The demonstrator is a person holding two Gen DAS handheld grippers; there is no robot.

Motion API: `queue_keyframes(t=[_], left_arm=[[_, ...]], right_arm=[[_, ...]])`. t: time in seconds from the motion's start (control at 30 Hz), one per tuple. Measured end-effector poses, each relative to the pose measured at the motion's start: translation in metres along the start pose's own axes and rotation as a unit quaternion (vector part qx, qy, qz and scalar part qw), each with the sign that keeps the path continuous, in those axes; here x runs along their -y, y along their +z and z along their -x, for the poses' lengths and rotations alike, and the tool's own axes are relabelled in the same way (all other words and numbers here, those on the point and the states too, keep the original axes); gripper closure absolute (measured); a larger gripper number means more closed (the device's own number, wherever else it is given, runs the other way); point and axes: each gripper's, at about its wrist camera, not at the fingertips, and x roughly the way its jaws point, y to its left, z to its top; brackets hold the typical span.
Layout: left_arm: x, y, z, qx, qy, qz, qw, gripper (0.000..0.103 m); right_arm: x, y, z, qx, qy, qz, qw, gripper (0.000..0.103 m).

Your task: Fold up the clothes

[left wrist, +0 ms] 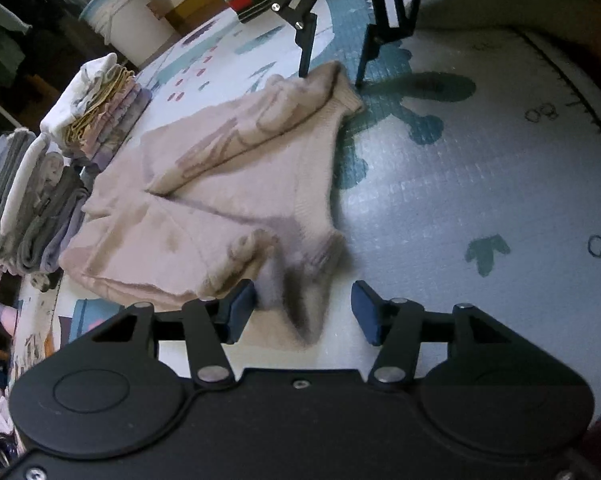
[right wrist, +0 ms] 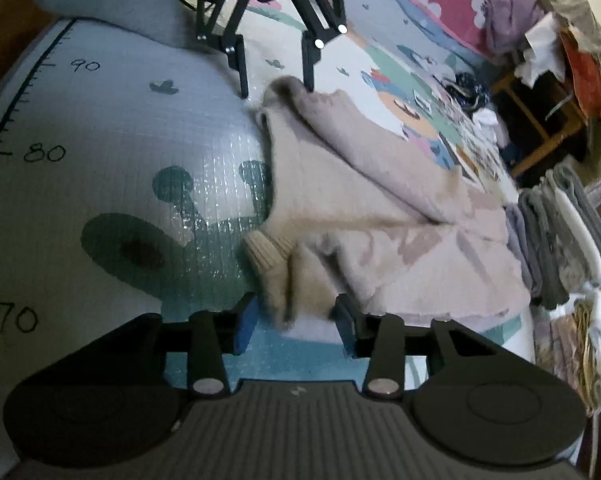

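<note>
I had the pink sweater lying on the mat, partly folded, with both sleeves already crossed over the body and its far side close to the stacks of folded clothes along the mat's edge. My left gripper sat at one corner of the near hem, fingers apart, the blurred fabric of that corner lying between the 2 blue pads but not pinched. My right gripper was at the other end of the same edge, by the ribbed cuff, its fingers also apart with fabric between them and nothing clamped. From each wrist camera I could see the opposite gripper poised over its own corner, jaws spread. I judged the step in hand to be the grab before the next fold: sleeves in, body not yet doubled over. The next move, as I read it, called for closing both grippers on their corners together, lifting the edge evenly and carrying it across toward the stacks, keeping the 2 ends level so the sleeves did not slide out. The risk I saw was pinching only the top layer at the cuff.
</note>
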Motion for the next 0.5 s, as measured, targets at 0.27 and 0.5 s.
queue_keyframes(t=[0.27,0.5], left_arm=[[0.011,0.009,-0.01,0.0,0.045,-0.037,0.9983,0.046],[0.025,0.005,-0.006,-0.014,0.11,-0.061,0.992,0.049]], right_arm=[[0.012,0.003,-0.003,-0.005,0.026,-0.052,0.998,0.057],[0.047,-0.004,-0.011,-0.017,0.097,-0.195,0.976,0.059]])
